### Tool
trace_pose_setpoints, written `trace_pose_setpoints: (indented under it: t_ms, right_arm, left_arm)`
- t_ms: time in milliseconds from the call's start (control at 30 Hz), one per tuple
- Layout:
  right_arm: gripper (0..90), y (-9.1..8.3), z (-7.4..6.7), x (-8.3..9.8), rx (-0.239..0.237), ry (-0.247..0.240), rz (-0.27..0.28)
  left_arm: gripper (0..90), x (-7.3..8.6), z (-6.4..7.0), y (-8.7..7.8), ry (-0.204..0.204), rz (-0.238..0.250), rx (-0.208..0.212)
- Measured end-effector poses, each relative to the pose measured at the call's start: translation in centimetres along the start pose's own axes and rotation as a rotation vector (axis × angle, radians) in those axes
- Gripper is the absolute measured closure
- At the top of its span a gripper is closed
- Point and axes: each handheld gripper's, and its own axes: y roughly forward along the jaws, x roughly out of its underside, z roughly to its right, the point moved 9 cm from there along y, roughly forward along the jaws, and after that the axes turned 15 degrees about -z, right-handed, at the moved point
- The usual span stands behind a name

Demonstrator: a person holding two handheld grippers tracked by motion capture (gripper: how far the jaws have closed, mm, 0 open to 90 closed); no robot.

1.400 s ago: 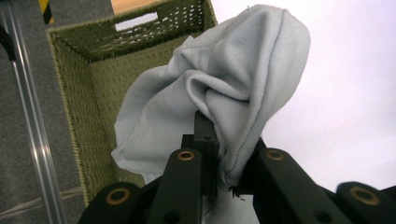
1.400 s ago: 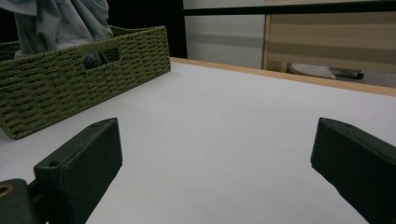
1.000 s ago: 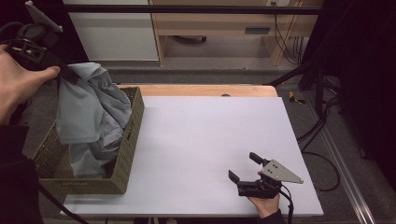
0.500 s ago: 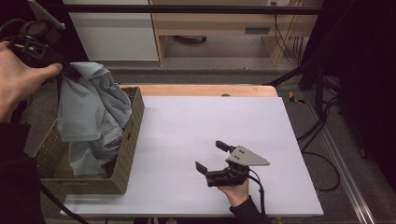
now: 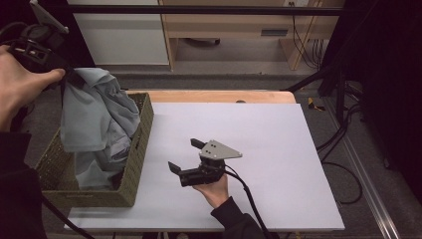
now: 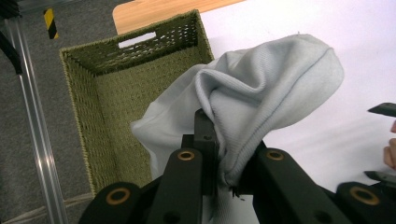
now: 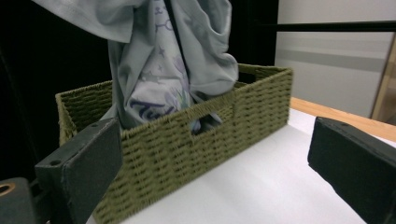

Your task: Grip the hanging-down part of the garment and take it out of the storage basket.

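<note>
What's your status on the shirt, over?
Left tongs shut on the grey shirt, holding it half-lifted out of the woven basket. Right tongs open, empty, facing the basket. Nothing between them.

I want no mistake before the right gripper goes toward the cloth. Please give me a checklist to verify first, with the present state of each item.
1. Left gripper shut on the pale blue-grey knitted garment: ok, a fold is pinched between the jaws.
2. Garment lifted out of the olive-green woven basket: not ok, its lower part hangs inside.
3. Right gripper open and empty: ok, jaws wide apart, nothing between them.
4. Right gripper aimed at the garment: ok, the right gripper view faces basket and cloth.
5. White table top free between right gripper and basket: ok.
6. Anything else under the garment in the basket: cannot tell.
</note>
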Motion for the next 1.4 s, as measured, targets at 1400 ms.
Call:
trace_pose_setpoints:
  t_ms: [1400]
  right_arm:
    - [4.9, 15.8, -5.9, -4.0, -0.107, -0.053, -0.145]
  left_arm:
    - [82.8, -0.3, 0.3, 0.2, 0.004, -0.017, -0.001]
